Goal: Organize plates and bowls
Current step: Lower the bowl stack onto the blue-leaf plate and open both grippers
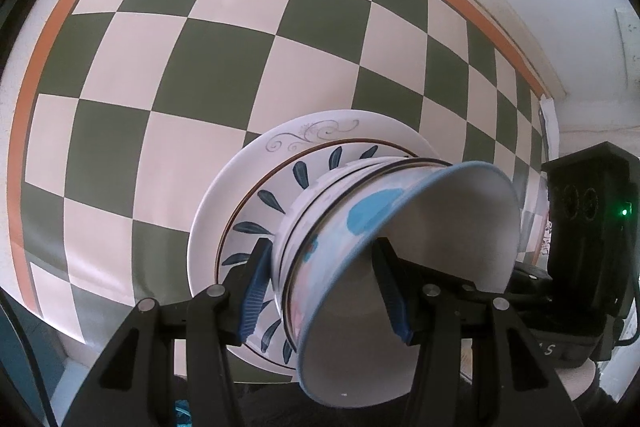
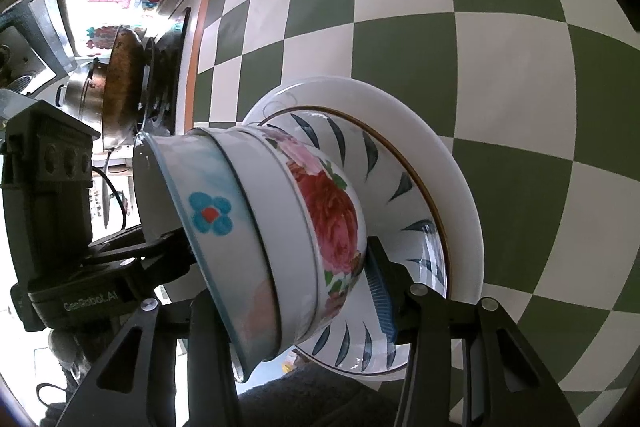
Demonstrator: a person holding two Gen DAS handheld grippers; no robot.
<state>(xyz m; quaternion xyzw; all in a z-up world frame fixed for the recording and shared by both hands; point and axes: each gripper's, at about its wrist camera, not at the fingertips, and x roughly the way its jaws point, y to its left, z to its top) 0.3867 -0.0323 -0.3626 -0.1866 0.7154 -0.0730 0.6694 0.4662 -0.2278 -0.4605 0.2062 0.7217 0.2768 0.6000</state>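
I have both grippers — left gripper [image 1: 326,291], right gripper [image 2: 300,291] — pinching the bowl stack [image 2: 280,227] on the plates [image 2: 452,163]; next, ease off without tipping.

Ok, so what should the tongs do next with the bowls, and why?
Probably open both a little and let go. The left tongs and right tongs each seem to pinch the wall of the stacked bowls, one finger inside and one outside. The stack already looks seated in the middle of the leaf-patterned plate, which lies on the big white plate.
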